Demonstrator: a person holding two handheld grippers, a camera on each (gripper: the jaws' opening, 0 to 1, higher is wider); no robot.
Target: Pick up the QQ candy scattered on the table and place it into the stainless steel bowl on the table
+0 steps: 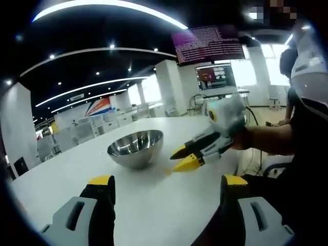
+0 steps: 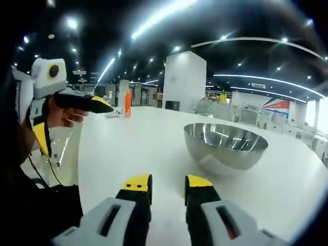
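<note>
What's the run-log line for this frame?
left gripper: open, empty | right gripper: slightly open, empty, tips low over table by bowl | small yellow candy under tips

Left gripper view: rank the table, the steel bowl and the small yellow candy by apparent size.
1. White table, largest.
2. Stainless steel bowl.
3. Yellow candy, a tiny speck by the right hand-held gripper.

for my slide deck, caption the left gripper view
Right gripper reaches toward a small yellow candy beside the stainless steel bowl.

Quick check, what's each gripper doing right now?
Left gripper: open, holding nothing.
Right gripper: jaws slightly apart, nothing between them, near the bowl.
</note>
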